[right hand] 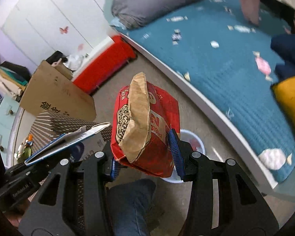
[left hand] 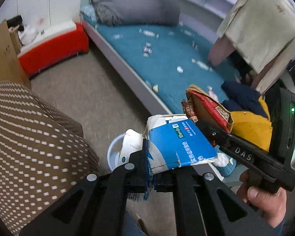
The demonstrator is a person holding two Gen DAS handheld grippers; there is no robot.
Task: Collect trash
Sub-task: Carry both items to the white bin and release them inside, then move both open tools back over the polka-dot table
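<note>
My left gripper (left hand: 150, 157) is shut on a flattened blue and white carton (left hand: 175, 145), held above a white trash bin (left hand: 116, 153) on the floor. My right gripper (right hand: 145, 153) is shut on a red and brown paper bag (right hand: 145, 122), held above the same bin (right hand: 192, 137). The right gripper (left hand: 212, 131) with its bag (left hand: 208, 108) shows in the left wrist view, just right of the carton. The carton (right hand: 68, 139) shows in the right wrist view at the left. Several candy wrappers (right hand: 262, 64) lie on the teal bed (right hand: 226, 63).
A brown dotted cushion (left hand: 29, 137) lies at the left. A cardboard box (right hand: 55, 92) and a red bench (left hand: 55, 49) stand by the wall. A grey duvet (left hand: 135, 7), a yellow pillow (right hand: 293, 98) and dark blue clothing (left hand: 241, 96) lie on the bed.
</note>
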